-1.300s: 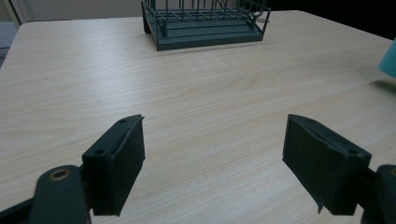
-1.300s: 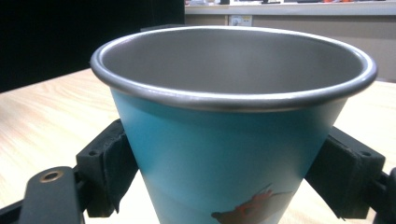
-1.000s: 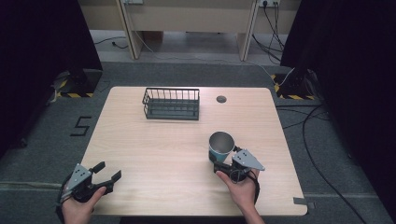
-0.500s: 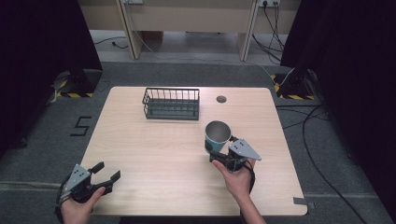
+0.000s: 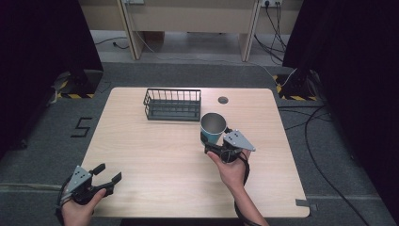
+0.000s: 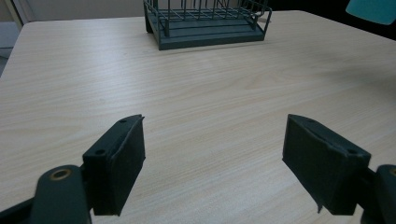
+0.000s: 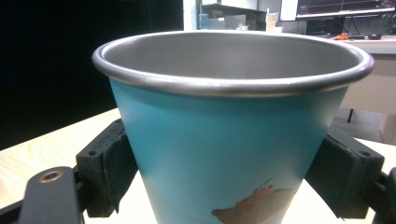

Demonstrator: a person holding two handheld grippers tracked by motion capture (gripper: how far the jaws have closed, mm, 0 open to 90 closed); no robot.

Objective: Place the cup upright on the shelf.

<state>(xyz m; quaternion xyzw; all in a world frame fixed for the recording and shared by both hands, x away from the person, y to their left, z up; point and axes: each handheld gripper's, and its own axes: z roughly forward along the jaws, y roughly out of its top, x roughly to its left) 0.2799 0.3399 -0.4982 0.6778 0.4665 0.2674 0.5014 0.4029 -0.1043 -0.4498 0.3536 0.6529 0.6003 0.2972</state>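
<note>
Now the right tool (image 5: 212, 147) clamps the teal cup (image 5: 212, 128) low on its smooth, light-looking, likely slippery wall, left tool (image 5: 106, 173) gaping wide

Quick count from my seat: one teal cup (image 5: 213, 128) with a metal rim, one dark wire basket (image 5: 172, 104), one small round dark grommet (image 5: 223, 100) set in the surface (image 5: 155, 155), and two grippers, my left gripper (image 5: 106, 173) and my right gripper (image 5: 210, 142), so that's one of each thing plus my pair
</note>
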